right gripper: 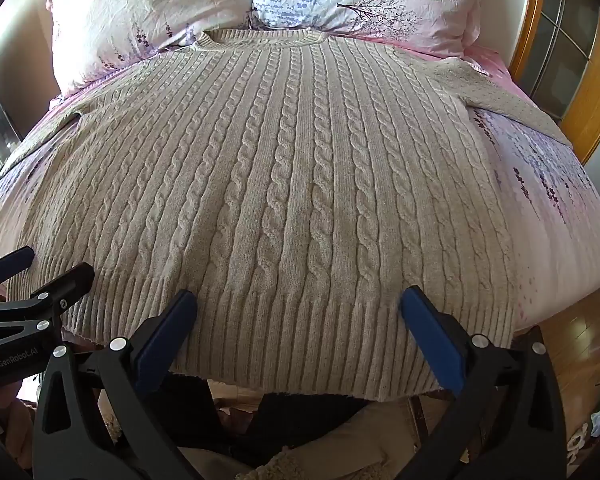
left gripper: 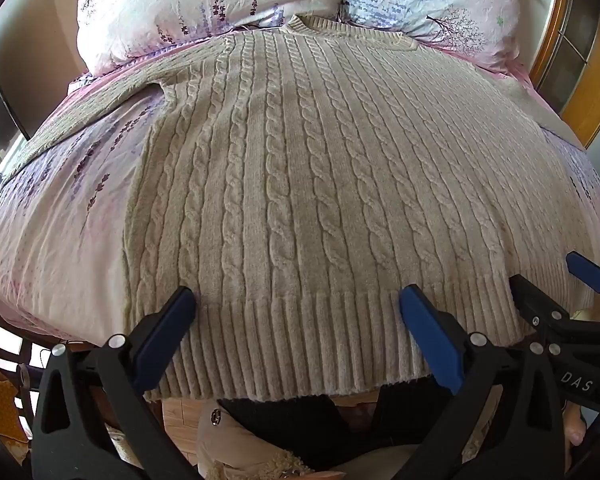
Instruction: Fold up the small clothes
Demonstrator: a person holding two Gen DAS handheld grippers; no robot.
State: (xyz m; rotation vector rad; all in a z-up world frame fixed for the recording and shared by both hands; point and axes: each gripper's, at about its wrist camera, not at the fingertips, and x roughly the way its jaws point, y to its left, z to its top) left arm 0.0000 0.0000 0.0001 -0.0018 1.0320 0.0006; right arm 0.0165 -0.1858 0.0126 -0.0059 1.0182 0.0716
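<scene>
Sweater point(left gripper: 300, 168) flat on bed point(left gripper: 60, 240) — collar far, hem near.

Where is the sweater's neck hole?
In both views the collar is at the far end of the sweater, touching the two flowery pillows at the head of the bed.

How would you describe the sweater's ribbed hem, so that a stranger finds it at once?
Start from the bed with the two floral pillows at its head. A beige cable-knit sweater lies flat across it, collar toward the pillows. The ribbed hem is the band at the near edge, overhanging the mattress: plain straight ribs there, twisted cables above.
</scene>
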